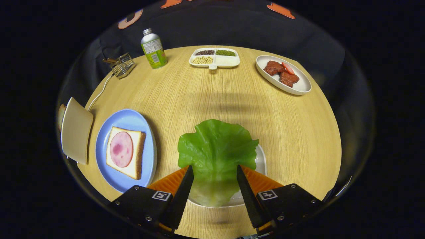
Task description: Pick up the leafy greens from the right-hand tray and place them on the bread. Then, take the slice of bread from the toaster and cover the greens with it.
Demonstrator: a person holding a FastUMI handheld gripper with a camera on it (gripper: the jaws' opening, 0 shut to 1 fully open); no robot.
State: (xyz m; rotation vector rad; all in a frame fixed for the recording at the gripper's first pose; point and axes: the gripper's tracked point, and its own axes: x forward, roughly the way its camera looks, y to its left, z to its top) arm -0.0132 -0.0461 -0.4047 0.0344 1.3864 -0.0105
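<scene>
A green lettuce leaf (215,151) lies on a white tray (260,161) on the round wooden table (206,96). My gripper (214,171) hovers over the leaf's pale stem end, open, with a finger on each side of the leaf and no visible squeeze. To the left of the fingers, a blue plate (127,121) carries a slice of bread (136,156) topped with a round pink ham slice (121,149). Further left, a cream toaster (76,129) stands at the table edge, with a brown bread crust (60,116) showing behind it.
At the far side stand a green-labelled bottle (153,49), a small wire rack (123,65), a divided white dish of beans (214,57) and an oval white plate of meat pieces (284,74). A white cord (99,93) runs from the toaster.
</scene>
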